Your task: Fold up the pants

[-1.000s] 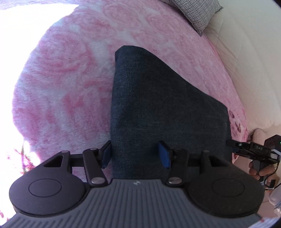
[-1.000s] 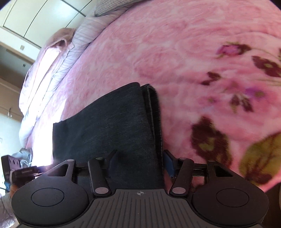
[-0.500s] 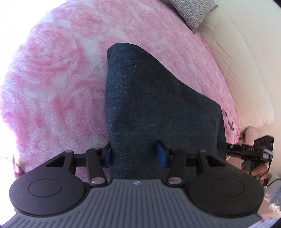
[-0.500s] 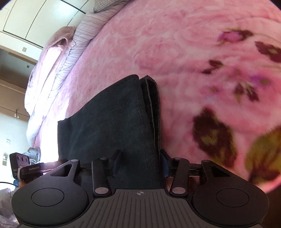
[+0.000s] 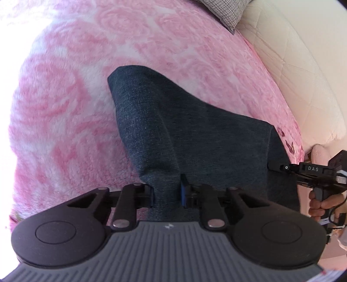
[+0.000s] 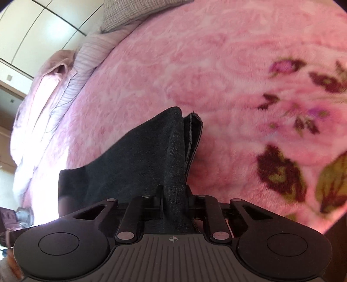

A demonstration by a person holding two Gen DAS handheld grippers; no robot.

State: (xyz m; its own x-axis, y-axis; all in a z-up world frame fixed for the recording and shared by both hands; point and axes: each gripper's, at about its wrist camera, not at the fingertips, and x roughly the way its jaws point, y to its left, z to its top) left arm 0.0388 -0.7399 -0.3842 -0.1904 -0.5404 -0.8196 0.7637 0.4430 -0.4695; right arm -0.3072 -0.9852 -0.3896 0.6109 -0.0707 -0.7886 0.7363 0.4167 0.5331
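Left gripper: your left gripper (image 5: 167,193) has its fingers clenched on the near edge of the dark blue-grey denim pants (image 5: 190,134), the cloth bunched into a ridge between them.
Right gripper: your right gripper (image 6: 173,201) has its fingers pinched on the other near corner of the same pants (image 6: 138,164); in the left wrist view it shows at the right edge (image 5: 279,168), held in your hand (image 5: 325,202).
Pants: they lie folded on the fluffy pink rose-patterned blanket (image 5: 71,108) of the bed, the far end flat on it, the near end drawn up toward both grippers. Stacked hemmed edges show on their right side in the right wrist view.
Surroundings: a grey checked pillow (image 5: 225,10) sits at the far end of the bed, a cream quilted headboard (image 5: 303,76) beside it. A striped pinkish duvet (image 6: 65,71) is heaped along the bed's far left side in the right wrist view.
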